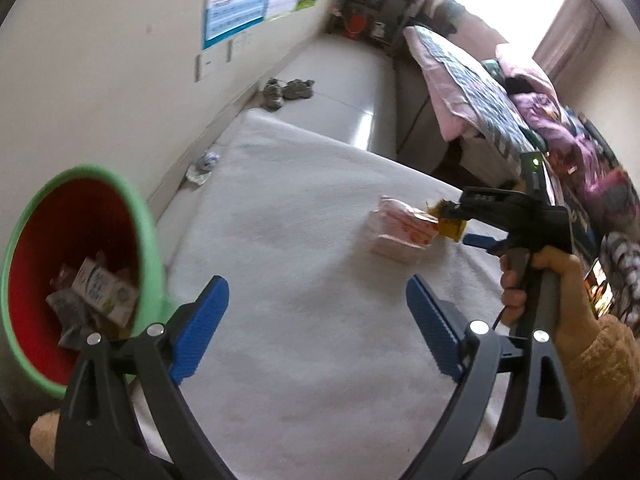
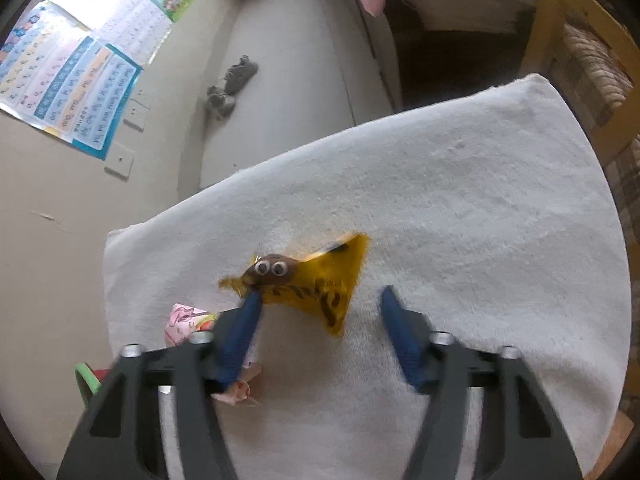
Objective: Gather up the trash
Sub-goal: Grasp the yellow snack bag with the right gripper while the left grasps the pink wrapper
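Your left gripper (image 1: 316, 320) has its 2 blue fingers (image 1: 200, 320) spread wide with nothing between them, hovering over the white towel (image 1: 300, 360) just beside the bin. Your right gripper (image 2: 320, 312) stands partly open: the yellow wrapper (image 2: 320, 284) lies between its fingers, touching the left one, but the right finger is apart from it, so I would not call that a grip yet. Taking the green-rimmed bin (image 1: 24, 240) as the landmark: it already holds several cartons and wrappers, so a good part of the collecting looks done. Left to do, from biggest to smallest: the pink packet (image 1: 400, 232) on the towel, well away from the bin and touching the yellow wrapper; that wrapper, just beyond it; and 1 crumpled scrap (image 1: 204, 166) on the floor past the bin, by the wall. So at least 3 pieces remain.
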